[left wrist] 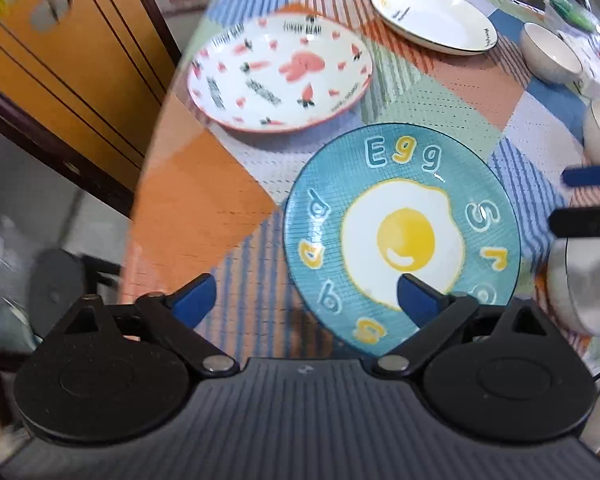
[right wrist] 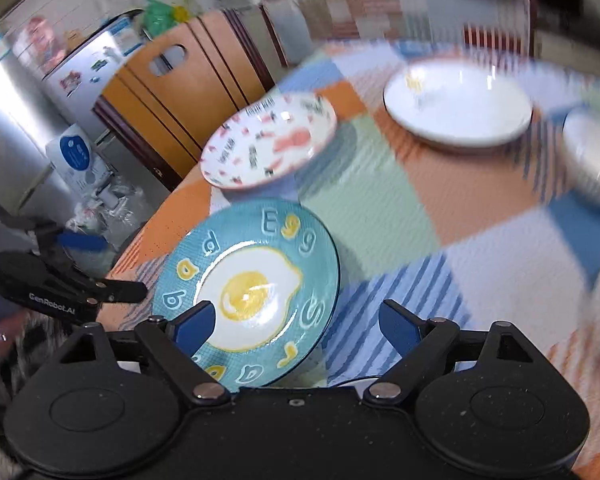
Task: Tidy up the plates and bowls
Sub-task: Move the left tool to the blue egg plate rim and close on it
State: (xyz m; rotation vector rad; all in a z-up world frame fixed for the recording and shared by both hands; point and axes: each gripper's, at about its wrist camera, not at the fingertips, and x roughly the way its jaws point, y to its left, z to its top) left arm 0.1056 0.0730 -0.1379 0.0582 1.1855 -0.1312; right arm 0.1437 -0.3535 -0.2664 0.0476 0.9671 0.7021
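A teal plate with a fried-egg picture lies on the patchwork tablecloth near the front; it also shows in the right wrist view. Behind it lie a white plate with pink carrots and a plain white plate. White bowls stand at the right; one shows blurred in the right wrist view. My left gripper is open above the table's front, its right finger over the egg plate. My right gripper is open and empty, its left finger over the egg plate.
An orange wooden chair stands at the table's left edge. A fridge and bags are on the floor side to the left. The right gripper shows at the right edge of the left wrist view. Clutter lies at the table's far right.
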